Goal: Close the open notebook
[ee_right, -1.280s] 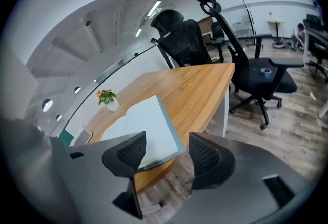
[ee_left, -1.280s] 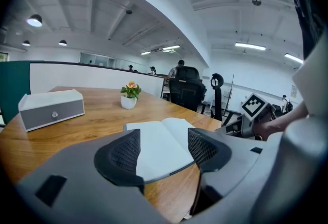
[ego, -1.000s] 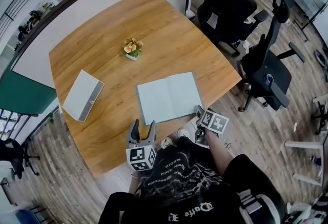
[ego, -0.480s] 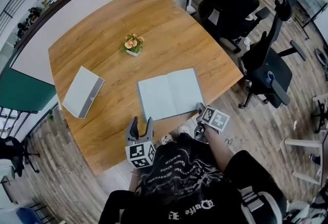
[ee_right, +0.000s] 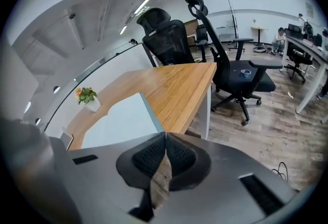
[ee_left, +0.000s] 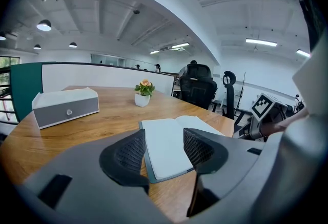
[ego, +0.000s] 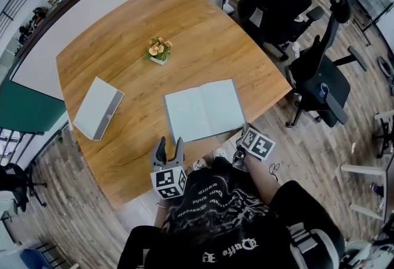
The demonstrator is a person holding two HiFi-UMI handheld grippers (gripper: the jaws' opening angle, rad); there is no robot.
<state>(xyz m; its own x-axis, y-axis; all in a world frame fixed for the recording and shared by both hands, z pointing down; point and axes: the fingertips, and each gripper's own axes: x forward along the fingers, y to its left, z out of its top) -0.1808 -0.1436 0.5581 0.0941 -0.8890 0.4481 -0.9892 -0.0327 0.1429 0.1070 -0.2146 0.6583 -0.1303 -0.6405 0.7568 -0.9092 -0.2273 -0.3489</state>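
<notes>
**Left tongs (ego: 169, 146) parted, right tongs (ee_right: 165, 141) shut**

The left tongs stand fairly wide and empty, having just narrowed a little, over the surface's (ego: 123, 46) near edge. The notebook (ego: 205, 109) lies open and flat just ahead and right of them, bare wood all round it. The right tongs have just closed on nothing, off the surface's edge beside the notebook's near right corner.

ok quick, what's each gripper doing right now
left gripper: open, fingers have just been closing slightly, nothing between them
right gripper: closed, nothing seen between the fingers
</notes>
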